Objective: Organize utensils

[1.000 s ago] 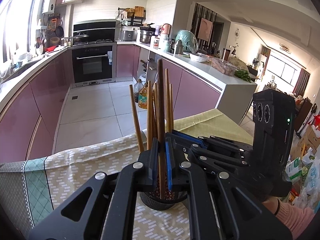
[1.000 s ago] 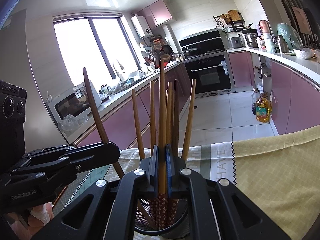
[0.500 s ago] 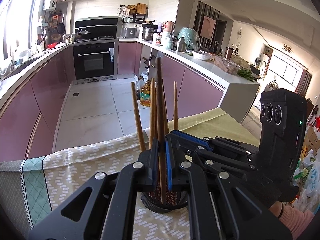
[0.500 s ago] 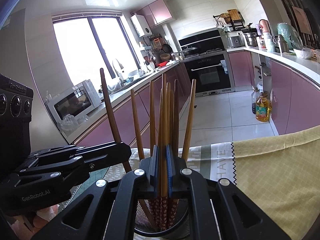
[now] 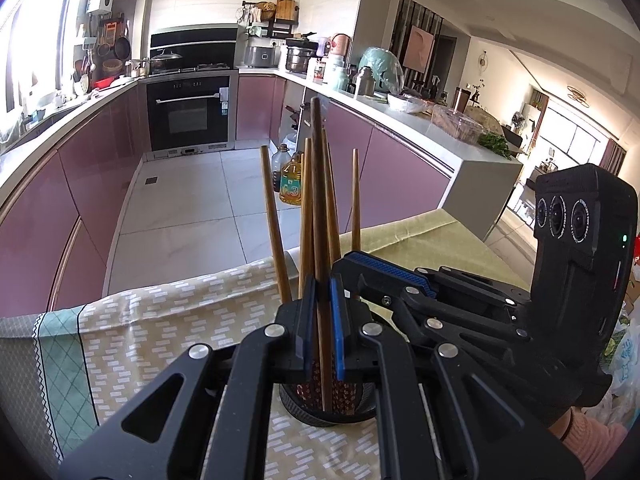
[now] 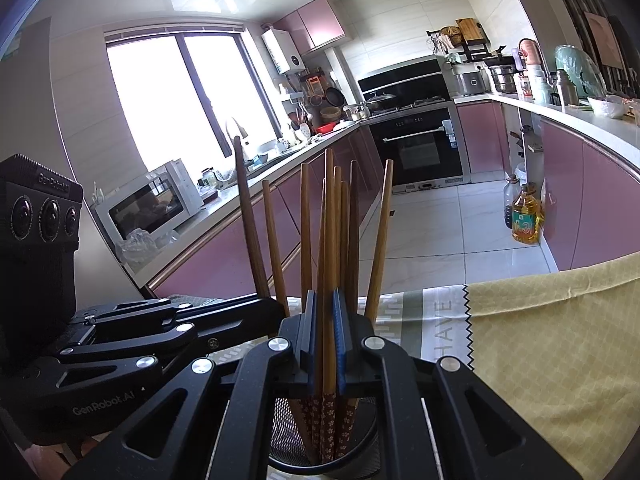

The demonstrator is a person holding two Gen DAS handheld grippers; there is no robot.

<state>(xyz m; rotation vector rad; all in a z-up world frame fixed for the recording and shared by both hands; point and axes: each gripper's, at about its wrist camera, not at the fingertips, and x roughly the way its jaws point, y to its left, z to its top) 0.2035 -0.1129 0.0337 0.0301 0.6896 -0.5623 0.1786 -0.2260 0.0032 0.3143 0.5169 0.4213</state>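
A kitchen with mauve cabinets and a pale tiled floor is filling the background, and a table under a patterned cloth (image 5: 168,320) is running across the lower half of both views.

In the left wrist view the left gripper (image 5: 320,320) is sitting at lower centre, its blue pads closed tight on one dark chopstick (image 5: 318,184) that is rising upright to mid-frame. In the right wrist view the right gripper (image 6: 325,332), also at lower centre, is pinching a lighter chopstick (image 6: 329,216) the same way. Each gripper is showing in the other's view, at the lower right and lower left, so the two are meeting over the same spot.

Just below both sets of pads the black mesh holder (image 6: 288,440) is standing on the cloth at the bottom centre. The patterned lower ends of both gripped sticks are already reaching down inside it, among the other chopsticks (image 6: 304,224) that are leaning out in a fan.

By my reading the step in hand is placing the sticks in the holder, and it is nearly finished. The next move calls for parting the pads of each gripper and drawing back upward and clear without catching the leaning sticks or tipping the holder, which looks light.
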